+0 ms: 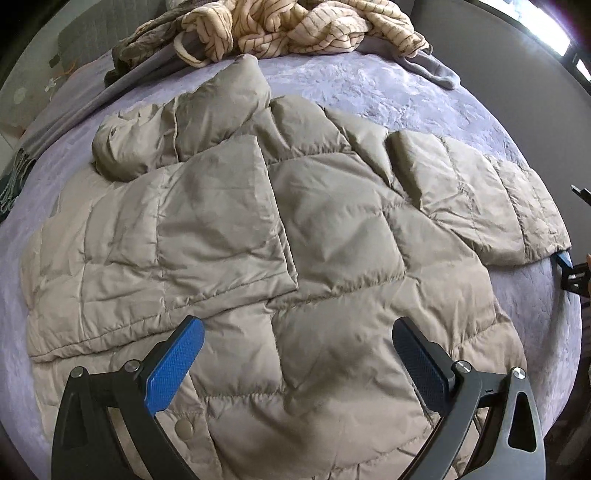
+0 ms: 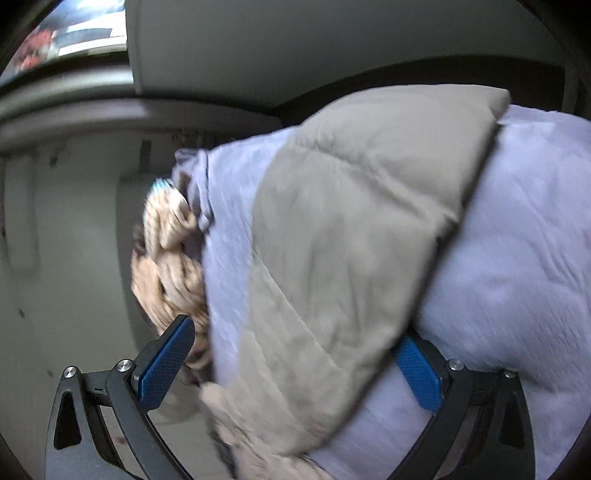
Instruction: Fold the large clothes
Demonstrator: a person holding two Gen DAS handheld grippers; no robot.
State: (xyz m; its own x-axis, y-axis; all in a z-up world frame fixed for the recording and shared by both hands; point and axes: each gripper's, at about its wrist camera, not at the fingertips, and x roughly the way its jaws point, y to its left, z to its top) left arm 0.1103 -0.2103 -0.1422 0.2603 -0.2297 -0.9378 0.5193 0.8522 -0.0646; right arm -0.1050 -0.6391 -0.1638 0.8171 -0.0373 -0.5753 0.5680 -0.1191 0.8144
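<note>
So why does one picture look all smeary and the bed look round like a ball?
Right wrist view: smeared by motion blur, so the tan puffer jacket and lilac bedspread look streaky. Left wrist view: sharp, but the fisheye lens bulges the flat bed, and window glare whitens the top right corner.

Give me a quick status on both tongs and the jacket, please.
Left tongs open, above the jacket. Right tongs open at the sleeve end, nothing gripped. Striped garment heaped at bed's far edge, off the jacket.
</note>
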